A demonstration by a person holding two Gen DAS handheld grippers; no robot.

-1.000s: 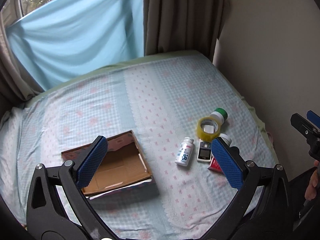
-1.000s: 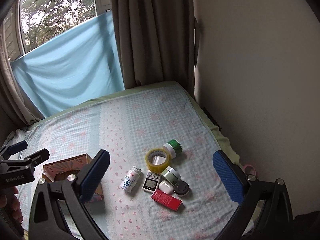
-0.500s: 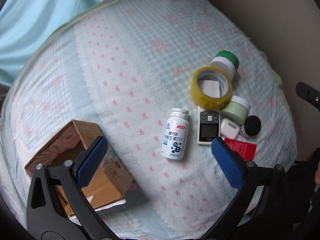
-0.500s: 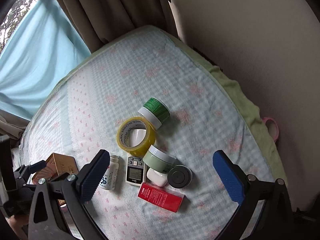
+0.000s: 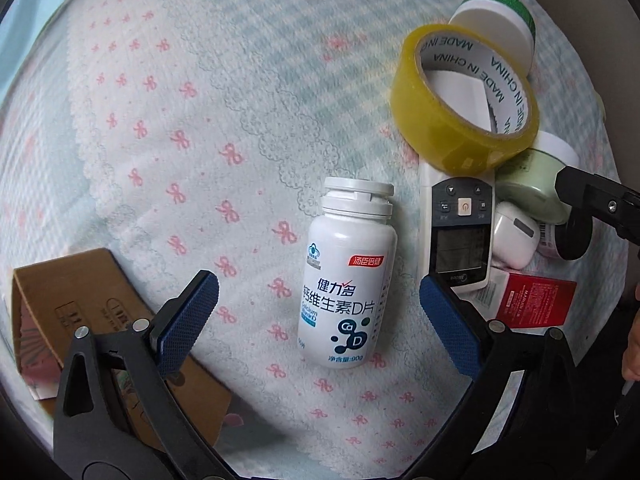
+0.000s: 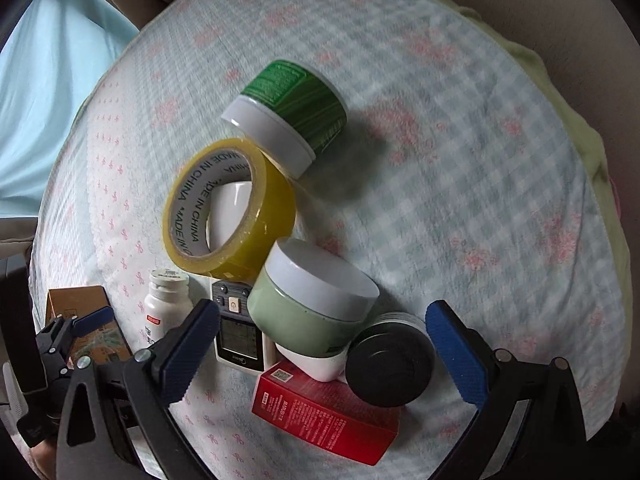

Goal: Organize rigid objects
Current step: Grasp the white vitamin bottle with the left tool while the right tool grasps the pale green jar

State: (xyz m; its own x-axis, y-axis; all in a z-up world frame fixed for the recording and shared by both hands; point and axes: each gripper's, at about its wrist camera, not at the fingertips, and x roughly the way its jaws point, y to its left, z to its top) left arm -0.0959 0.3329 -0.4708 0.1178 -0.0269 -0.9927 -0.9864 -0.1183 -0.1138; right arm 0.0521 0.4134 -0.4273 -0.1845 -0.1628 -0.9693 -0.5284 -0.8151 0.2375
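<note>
1. Left gripper [image 5: 316, 312]: jaws spread wide, nothing pinched. White supplement bottle [image 5: 346, 280] lies on its side between the pads, touching neither, cap pointing away.
2. Cardboard box [image 5: 100, 304] sits under and behind the left pad; mostly hidden by the gripper frame, contents not visible.
3. Right gripper [image 6: 320, 344]: jaws spread, empty. Pale green jar [image 6: 312, 308], black-lidded jar [image 6: 390, 370] and red box [image 6: 320, 412] lie between the pads.
4. White earbud case [image 6: 320, 364] is largely buried under the green jar.
5. Remote-like device [image 6: 236, 336]: top hidden under the yellow tape roll [image 6: 228, 208].
6. Green-and-white container [image 6: 288, 116] lies tipped beyond the tape, touching it.
7. Bedsheet [image 6: 460, 184] detail is blurred.
</note>
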